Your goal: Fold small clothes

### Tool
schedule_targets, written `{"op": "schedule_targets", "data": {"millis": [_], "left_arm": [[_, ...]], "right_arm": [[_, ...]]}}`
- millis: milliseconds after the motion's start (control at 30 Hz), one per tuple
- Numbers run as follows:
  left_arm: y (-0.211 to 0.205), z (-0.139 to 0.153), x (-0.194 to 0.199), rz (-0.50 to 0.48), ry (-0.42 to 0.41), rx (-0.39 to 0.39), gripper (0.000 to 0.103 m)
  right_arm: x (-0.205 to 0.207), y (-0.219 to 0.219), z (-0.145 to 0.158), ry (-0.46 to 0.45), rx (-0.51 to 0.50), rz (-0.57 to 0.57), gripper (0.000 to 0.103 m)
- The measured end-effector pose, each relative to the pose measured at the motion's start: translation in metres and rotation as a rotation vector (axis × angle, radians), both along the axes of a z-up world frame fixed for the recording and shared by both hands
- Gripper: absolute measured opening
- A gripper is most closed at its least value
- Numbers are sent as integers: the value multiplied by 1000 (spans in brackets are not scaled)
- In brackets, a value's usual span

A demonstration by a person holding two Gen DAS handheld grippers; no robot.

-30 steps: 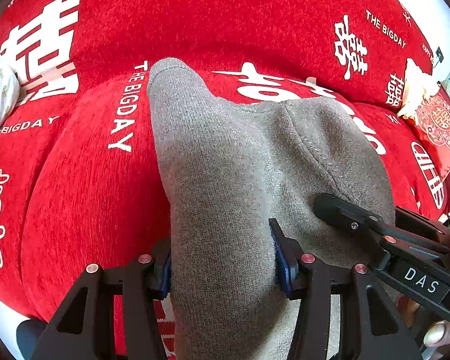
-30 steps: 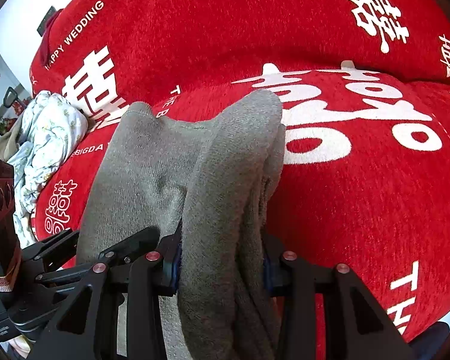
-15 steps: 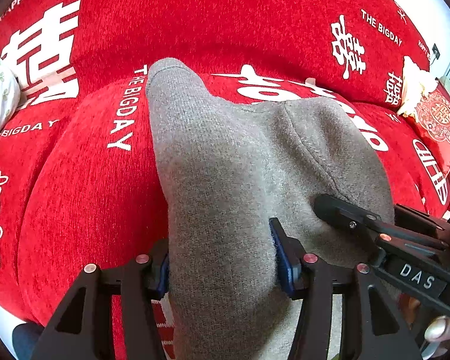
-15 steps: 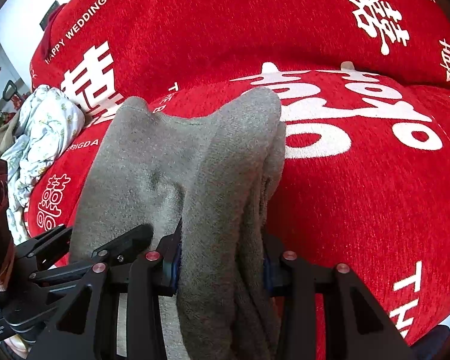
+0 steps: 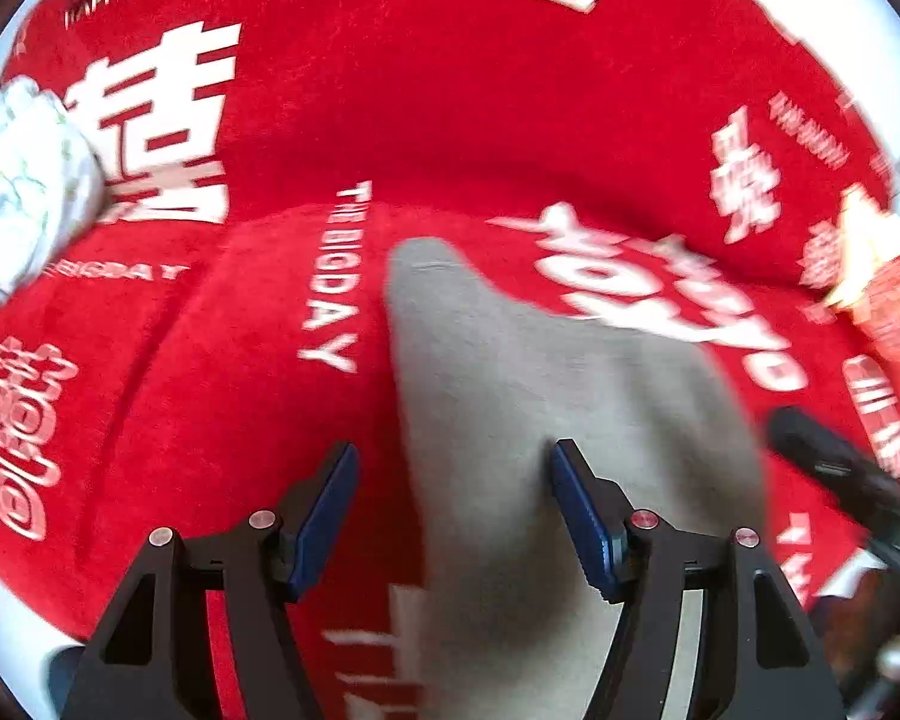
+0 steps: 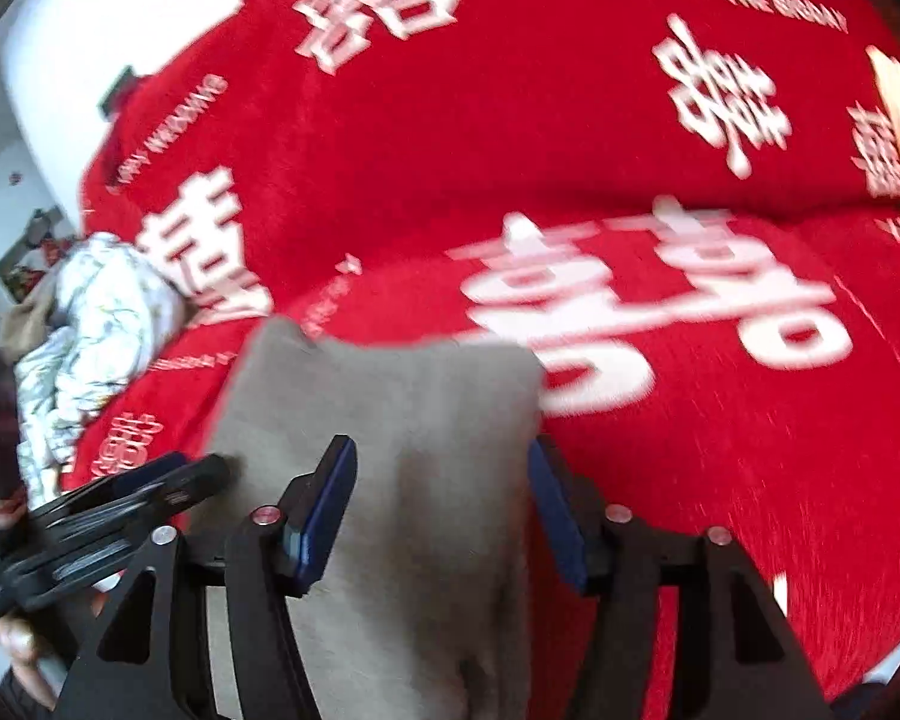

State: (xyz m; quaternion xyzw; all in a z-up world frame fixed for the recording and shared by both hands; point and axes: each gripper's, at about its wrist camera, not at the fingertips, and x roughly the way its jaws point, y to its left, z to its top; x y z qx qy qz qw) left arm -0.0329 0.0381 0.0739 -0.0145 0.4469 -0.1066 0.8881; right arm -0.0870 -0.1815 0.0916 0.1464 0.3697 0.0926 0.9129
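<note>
A soft, light grey knit garment (image 5: 570,420) lies limp on the red sofa cover (image 5: 450,120) between both opening hand-held grippers, left (image 5: 453,507) and right (image 6: 441,504), likely best pinched at its doubled edges.

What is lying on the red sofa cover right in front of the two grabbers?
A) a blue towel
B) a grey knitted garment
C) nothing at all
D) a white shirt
B: the grey knitted garment lies flat on the red sofa cover, between both grabbers' opening jaws.
</note>
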Motion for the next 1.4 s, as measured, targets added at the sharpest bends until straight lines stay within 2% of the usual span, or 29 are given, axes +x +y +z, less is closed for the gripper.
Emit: {"op": "schedule_targets", "data": {"millis": [67,100,167,200,233,333,400,500,667,833,1033,1067,1133,1200,1400], "left_arm": [[-8,-9,11,6,20,78,67],[-13,-16,14,3,28,116,68],[-19,-23,14,-3,12,162,70],[-21,-24,13,-2,3,174,75],[-21,-23,11,2,-3,183,75],[-16,-16,2,2,-10,159,75],[-13,-11,-9,-12,-24,134,75],[-13,-7,-33,-30,-67,143,75],[-16,-13,-55,-49,-97,153,75],[-12,-17,-67,-59,-95,122,75],[-4,-13,-88,-57,-87,80,76],[-3,-11,-91,-55,-94,80,77],[-2,-5,-102,-46,-135,101,101],[-3,2,-114,-34,-195,125,102],[-7,20,-132,-40,-242,139,102]], "right_arm": [[13,8,-5,29,47,72,71],[21,12,-13,73,61,92,71],[37,16,-38,196,43,76,70],[41,16,-47,223,20,67,70],[41,19,-47,189,-7,68,70],[29,28,-37,163,-61,82,70],[11,37,-26,111,-91,124,71],[-22,49,-20,41,-104,180,71],[-52,58,-48,57,-197,215,72],[-77,63,-59,24,-311,224,74],[-100,60,-64,57,-344,223,74],[-104,60,-62,51,-354,220,77],[-112,63,-55,21,-378,211,80],[-118,67,-49,0,-401,205,81],[-127,65,-33,-41,-408,161,81]]}}
